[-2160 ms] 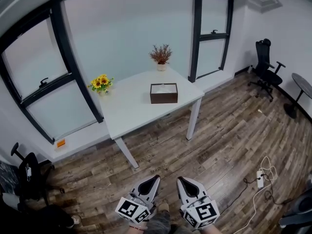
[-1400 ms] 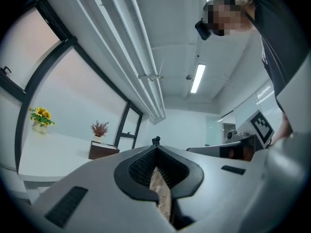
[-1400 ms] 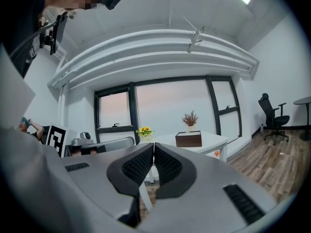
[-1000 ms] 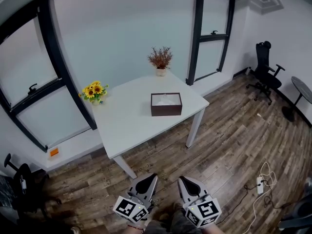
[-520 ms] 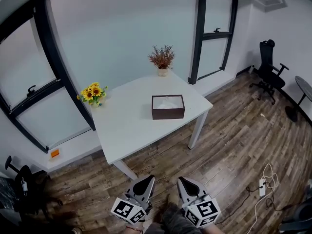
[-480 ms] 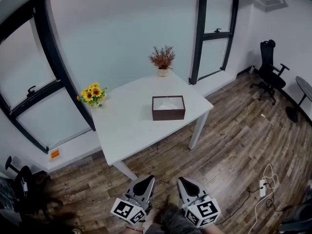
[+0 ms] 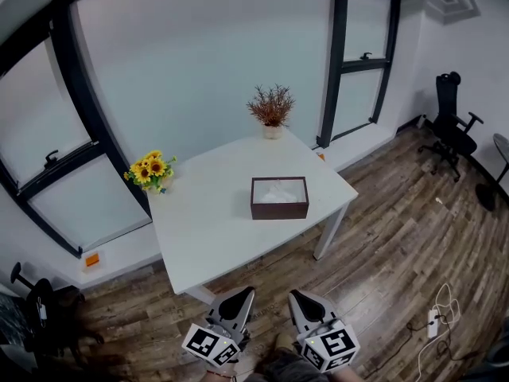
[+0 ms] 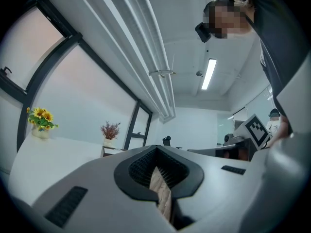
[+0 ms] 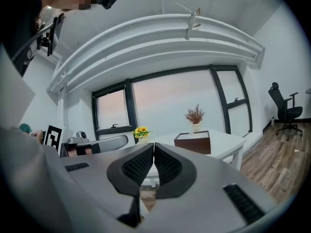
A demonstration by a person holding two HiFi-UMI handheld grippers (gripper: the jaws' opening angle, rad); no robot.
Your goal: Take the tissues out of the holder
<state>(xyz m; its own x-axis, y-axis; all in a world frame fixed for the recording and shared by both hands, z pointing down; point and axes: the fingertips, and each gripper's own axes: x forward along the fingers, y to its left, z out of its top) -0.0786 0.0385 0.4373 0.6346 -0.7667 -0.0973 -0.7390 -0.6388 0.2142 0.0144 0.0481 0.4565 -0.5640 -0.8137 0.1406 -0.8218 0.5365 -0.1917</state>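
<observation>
A dark brown tissue holder [image 7: 279, 203] stands on the white table [image 7: 207, 221], right of its middle, with white tissues [image 7: 278, 191] lying inside. Both grippers hang low over the wooden floor, well short of the table's near edge. My left gripper [image 7: 246, 292] has its jaws shut with nothing between them. My right gripper [image 7: 295, 294] is shut and empty too. The right gripper view shows its closed tips [image 9: 153, 145] and the holder [image 9: 193, 142] far ahead. In the left gripper view the closed tips [image 8: 156, 149] sit in front of the distant holder [image 8: 110, 149].
A vase of sunflowers [image 7: 149, 170] stands at the table's left back edge, and a pot of dried flowers [image 7: 272, 110] at the back. A black office chair [image 7: 453, 118] is at the far right. A power strip with cable [image 7: 433, 318] lies on the floor.
The table and holder have drawn nearer and sit lower in the head view. Both grippers stay low and shut.
</observation>
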